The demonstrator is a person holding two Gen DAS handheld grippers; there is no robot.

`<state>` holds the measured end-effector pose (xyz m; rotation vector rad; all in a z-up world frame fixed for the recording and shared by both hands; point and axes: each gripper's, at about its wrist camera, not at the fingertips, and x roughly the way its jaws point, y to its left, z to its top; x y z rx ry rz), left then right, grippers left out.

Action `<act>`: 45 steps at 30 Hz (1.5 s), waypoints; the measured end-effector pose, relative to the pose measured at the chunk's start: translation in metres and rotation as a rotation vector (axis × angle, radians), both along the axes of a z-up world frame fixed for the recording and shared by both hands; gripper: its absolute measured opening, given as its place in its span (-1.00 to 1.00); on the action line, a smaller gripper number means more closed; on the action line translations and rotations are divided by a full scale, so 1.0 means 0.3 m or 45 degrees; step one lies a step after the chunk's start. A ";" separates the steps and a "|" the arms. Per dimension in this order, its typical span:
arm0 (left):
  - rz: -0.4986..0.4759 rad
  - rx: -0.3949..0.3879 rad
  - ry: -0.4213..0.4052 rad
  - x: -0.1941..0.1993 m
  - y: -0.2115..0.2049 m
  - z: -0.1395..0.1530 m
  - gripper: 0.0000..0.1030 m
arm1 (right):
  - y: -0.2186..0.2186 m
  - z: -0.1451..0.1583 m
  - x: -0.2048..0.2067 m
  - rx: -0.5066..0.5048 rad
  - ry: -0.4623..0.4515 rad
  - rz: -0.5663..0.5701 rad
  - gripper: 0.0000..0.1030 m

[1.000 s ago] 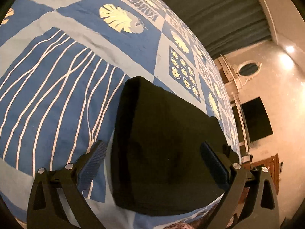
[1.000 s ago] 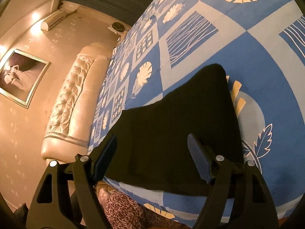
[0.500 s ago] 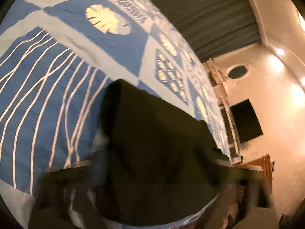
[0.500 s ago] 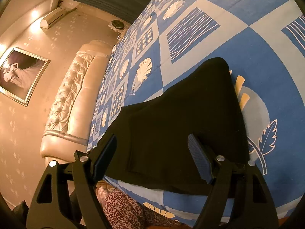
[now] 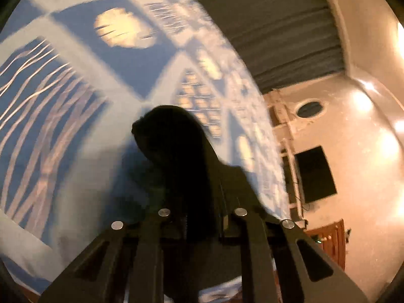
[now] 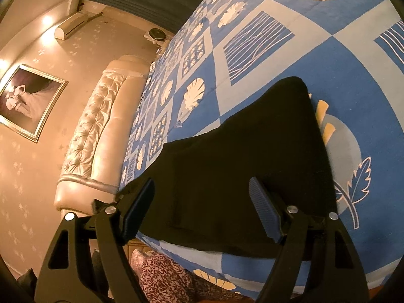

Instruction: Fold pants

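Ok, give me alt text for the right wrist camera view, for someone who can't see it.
Black pants lie partly folded on a blue patterned bedspread, with the right claw open just above their near edge, touching nothing. At left stand a cream tufted headboard and a framed picture on a warmly lit wall.
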<state>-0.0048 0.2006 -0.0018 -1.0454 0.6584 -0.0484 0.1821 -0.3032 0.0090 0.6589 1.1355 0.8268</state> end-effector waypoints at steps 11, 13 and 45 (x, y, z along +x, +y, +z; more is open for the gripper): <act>-0.326 0.093 -0.158 0.310 -0.567 0.224 -0.68 | 0.055 0.008 -0.020 0.024 0.004 0.069 0.50; -0.389 0.118 -0.114 0.388 -0.692 0.182 -0.68 | 0.065 0.004 -0.023 0.027 0.012 0.085 0.50; 0.052 0.427 0.157 0.182 -0.564 0.026 0.66 | 0.367 -0.083 -0.095 -0.152 0.048 0.215 0.50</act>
